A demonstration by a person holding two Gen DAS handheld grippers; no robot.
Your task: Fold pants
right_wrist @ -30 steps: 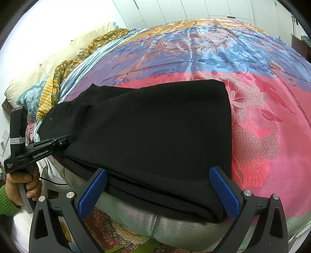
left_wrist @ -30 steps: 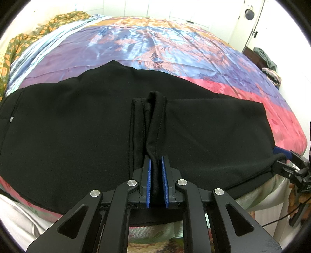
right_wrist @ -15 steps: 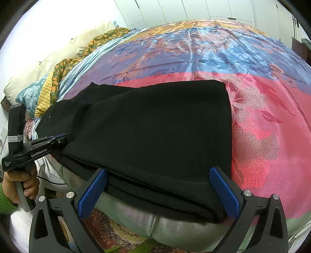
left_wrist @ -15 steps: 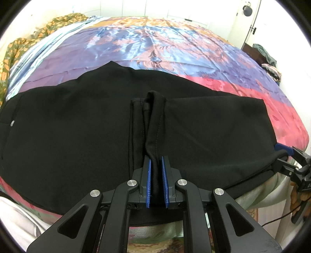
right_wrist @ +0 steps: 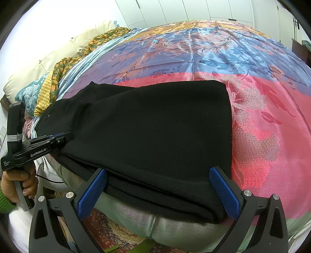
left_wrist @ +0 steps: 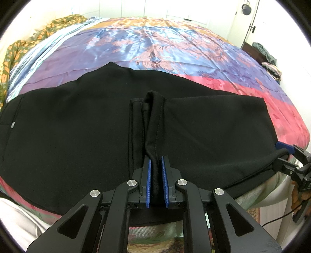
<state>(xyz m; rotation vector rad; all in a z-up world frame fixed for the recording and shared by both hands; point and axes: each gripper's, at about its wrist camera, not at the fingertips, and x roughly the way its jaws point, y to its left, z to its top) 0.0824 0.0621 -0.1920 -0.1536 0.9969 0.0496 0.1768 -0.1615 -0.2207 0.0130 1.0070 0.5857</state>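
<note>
Blue ribbed pads [left_wrist: 148, 182] on our left gripper [left_wrist: 155, 183] are pinched together on a bunched ridge of black cloth: the hem edges of the pants [left_wrist: 77, 136], gathered upright between the fingers, with a line of stitching running up the fold. In the right wrist view we see the same left gripper [right_wrist: 62, 137] from the side, biting the near left edge of the garment, and the hand [right_wrist: 18, 182] in a green sleeve [right_wrist: 4, 202] wrapped round its handle.

Our right gripper [right_wrist: 158, 191] stands wide apart, its pads [right_wrist: 223, 191] straddling the near folded corner of the pants [right_wrist: 155, 136] where the layers hang over the bed's edge; whether the pads actually touch the cloth, we cannot tell. From the left wrist view the right gripper [left_wrist: 285, 153] shows at the far right end of the garment.

The pants lie doubled over, flat along the near edge of the bed, on a glossy bedspread [left_wrist: 155, 44] of blue, orange and pink floral pattern. Pillows [right_wrist: 38, 91] and a green-orange printed cloth [right_wrist: 93, 44] sit at the head end. Beyond the bed stand white cupboard doors [right_wrist: 194, 9].
</note>
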